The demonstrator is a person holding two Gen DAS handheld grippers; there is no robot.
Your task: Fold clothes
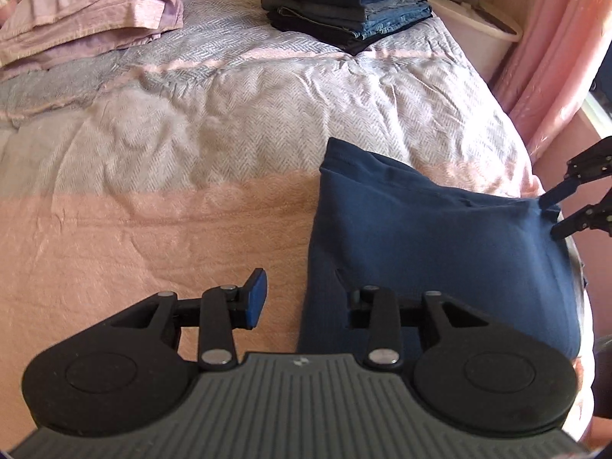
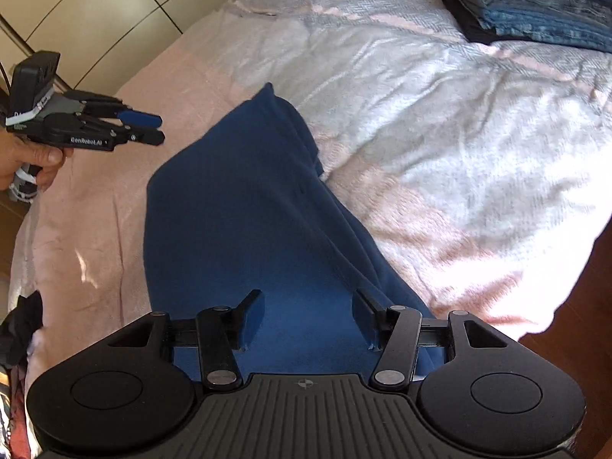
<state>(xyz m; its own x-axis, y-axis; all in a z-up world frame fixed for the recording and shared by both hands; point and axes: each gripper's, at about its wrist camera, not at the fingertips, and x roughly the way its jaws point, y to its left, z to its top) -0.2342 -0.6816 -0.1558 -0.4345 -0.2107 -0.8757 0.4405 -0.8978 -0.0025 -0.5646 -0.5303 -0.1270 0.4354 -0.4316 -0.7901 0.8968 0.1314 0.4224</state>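
Across the bed (image 2: 440, 145), a herringbone-weave pink and grey blanket (image 1: 214, 122) lies rumpled. Near its far edge sit stacked denim (image 1: 352, 4) and lilac linen (image 1: 88, 11). Soft navy cloth (image 2: 237, 222) lies by the near edge. Both grippers, left (image 1: 302, 302) and right (image 2: 308, 317), gape wide, empty. "GenRobot.AI" marks the left.

The near end of the navy cloth (image 2: 244, 222) runs under the right tongs' (image 2: 308, 315) body and out of sight. In the left wrist view its right fold drops past the bed (image 1: 153, 229) edge, and the left tongs' (image 1: 306, 302) right finger is lost against it. The jeans stack (image 1: 352, 4) is cut off by the top edge in both views, as are the lilac pillows (image 1: 88, 11). Dark clothing (image 2: 21, 329) at the right wrist view's lower left is too cropped to identify.
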